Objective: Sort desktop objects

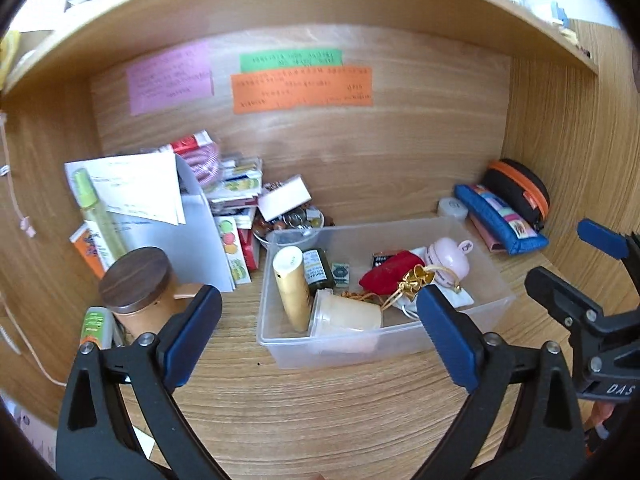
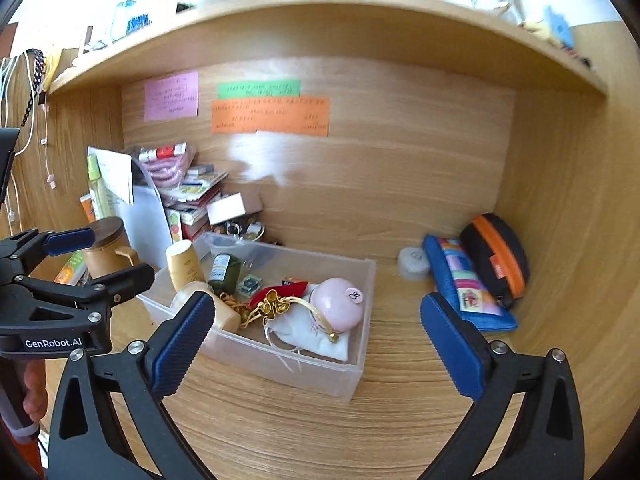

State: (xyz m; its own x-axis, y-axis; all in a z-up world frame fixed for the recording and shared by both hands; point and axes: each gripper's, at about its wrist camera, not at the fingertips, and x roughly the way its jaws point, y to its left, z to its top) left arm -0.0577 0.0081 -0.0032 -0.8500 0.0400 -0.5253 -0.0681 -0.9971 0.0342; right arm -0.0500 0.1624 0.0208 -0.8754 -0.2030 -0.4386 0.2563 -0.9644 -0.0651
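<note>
L gripper [image 1: 316, 332] & R gripper [image 2: 316, 344]: both spread wide, empty, just short of clear rectangular plastic bin [image 1: 472, 322]. In bin, near wall: pale cream lidded plastic jar [image 1: 346, 314] on its side. Prob. light, smooth, may roll; take across body.

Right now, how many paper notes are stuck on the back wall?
3: a pink note on the left, a green note right of it, and an orange note directly under the green one. None seem hidden.
</note>
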